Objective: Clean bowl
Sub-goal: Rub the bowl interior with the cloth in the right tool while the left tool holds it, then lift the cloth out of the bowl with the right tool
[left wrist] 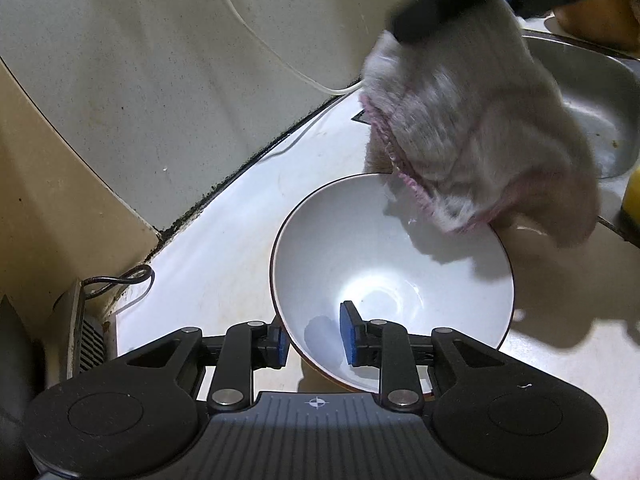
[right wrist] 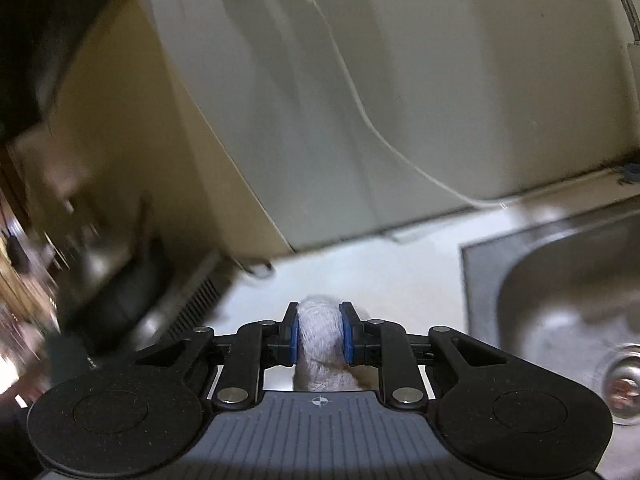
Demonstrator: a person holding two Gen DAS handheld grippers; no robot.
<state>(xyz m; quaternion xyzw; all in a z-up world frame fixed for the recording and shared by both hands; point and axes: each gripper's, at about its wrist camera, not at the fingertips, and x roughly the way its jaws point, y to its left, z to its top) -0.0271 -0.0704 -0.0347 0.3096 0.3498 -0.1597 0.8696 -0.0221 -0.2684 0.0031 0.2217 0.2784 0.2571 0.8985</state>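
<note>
A white bowl (left wrist: 380, 264) with a dark rim stands tilted on the pale counter (left wrist: 224, 248). My left gripper (left wrist: 314, 332) is shut on its near rim, one blue pad inside the bowl and the other outside. A fluffy grey-pink cloth (left wrist: 460, 128) hangs over the bowl's far rim, blurred, and its lower edge reaches the inner wall. In the right wrist view, my right gripper (right wrist: 319, 332) is shut on a bunched part of that cloth (right wrist: 320, 364). The bowl does not show in the right wrist view.
A steel sink (left wrist: 592, 92) (right wrist: 560, 280) lies to the right of the bowl. A white cable (left wrist: 260, 40) runs down the wall behind. A dark vented appliance (left wrist: 88, 336) stands at the left, and a yellow object (left wrist: 632, 196) is at the right edge.
</note>
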